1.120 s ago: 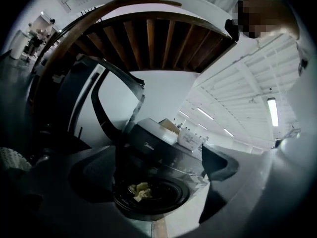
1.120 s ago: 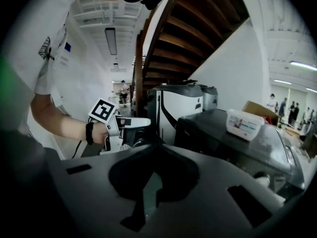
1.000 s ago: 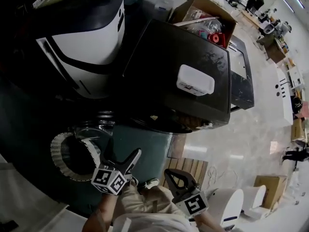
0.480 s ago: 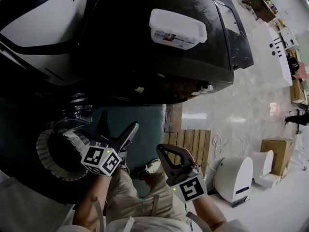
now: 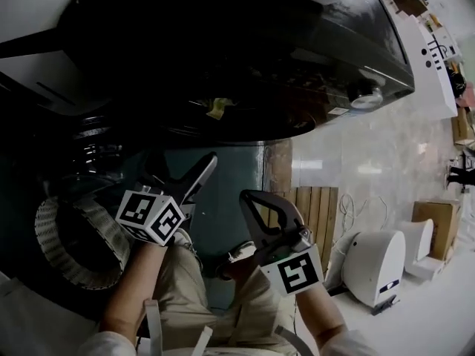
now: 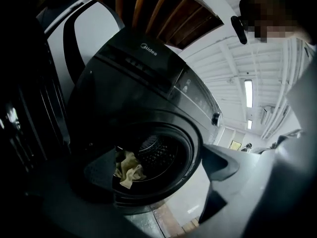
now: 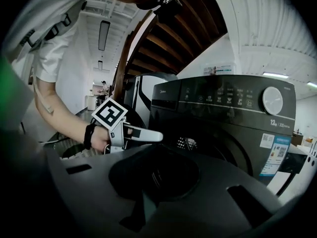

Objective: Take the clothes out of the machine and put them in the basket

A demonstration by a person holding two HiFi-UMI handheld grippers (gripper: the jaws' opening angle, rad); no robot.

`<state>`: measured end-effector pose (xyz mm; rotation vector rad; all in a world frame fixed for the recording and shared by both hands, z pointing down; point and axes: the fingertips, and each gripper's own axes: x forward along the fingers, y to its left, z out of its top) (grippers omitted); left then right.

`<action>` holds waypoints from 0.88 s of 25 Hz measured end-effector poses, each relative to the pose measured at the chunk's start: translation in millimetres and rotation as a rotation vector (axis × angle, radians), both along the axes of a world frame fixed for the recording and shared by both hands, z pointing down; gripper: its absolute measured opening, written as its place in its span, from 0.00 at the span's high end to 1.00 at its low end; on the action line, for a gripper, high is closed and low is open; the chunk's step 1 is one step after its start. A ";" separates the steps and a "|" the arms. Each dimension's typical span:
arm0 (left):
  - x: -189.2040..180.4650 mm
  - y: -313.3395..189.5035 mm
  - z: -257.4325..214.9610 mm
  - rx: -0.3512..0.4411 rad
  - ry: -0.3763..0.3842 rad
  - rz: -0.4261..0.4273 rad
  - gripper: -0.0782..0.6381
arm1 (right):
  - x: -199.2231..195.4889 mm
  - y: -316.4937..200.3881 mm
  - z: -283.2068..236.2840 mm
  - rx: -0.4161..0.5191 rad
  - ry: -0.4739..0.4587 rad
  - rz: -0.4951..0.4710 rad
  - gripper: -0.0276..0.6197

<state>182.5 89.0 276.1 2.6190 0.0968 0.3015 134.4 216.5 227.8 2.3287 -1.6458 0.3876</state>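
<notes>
Clothes (image 6: pixel 128 168): in the left gripper view, one pale yellowish crumpled piece lies inside the drum (image 6: pixel 158 152). It sits at the lower left of the round mouth, close against the rim, apart from both grippers.
Machine (image 6: pixel 138 83): a dark front-loader with its mouth uncovered. The drum's perforated wall shows behind the cloth, and the part of the mouth to the cloth's right is open room.
Left gripper (image 6: pixel 158 165): its jaws are spread wide and hold nothing. One dark jaw overlaps the mouth's left edge in the picture, and the other stands well right of the rim.
Right gripper (image 7: pixel 153 152): in the right gripper view, the grey jaws are closed tip to tip and hold nothing, leaving a round gap behind the tips. It points at the machine's front below the control panel (image 7: pixel 218 95) and dial (image 7: pixel 272 100). The left gripper reaches in from the left, ahead of it.
Basket (image 5: pixel 63 243): in the head view, a white perforated basket stands at lower left. Its rim is just beside the left gripper's marker cube (image 5: pixel 152 215), and its inside is too dark to read.
Spacing: the two grippers sit side by side, apart, just below the machine's front edge.
Floor (image 5: pixel 356 169): glossy, with wooden slats (image 5: pixel 315 213) just right of the right gripper.
</notes>
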 end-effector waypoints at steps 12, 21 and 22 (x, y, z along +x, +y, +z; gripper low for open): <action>62.7 18.4 122.3 0.011 0.094 0.070 0.16 | 52.1 -5.7 127.6 0.049 0.168 -0.028 0.94; 87.9 27.1 169.5 0.037 0.160 0.096 0.16 | 91.3 9.7 191.1 0.155 0.328 0.052 0.94; 91.6 27.6 175.4 0.048 0.165 0.104 0.16 | 93.2 10.2 200.2 0.149 0.342 0.043 0.94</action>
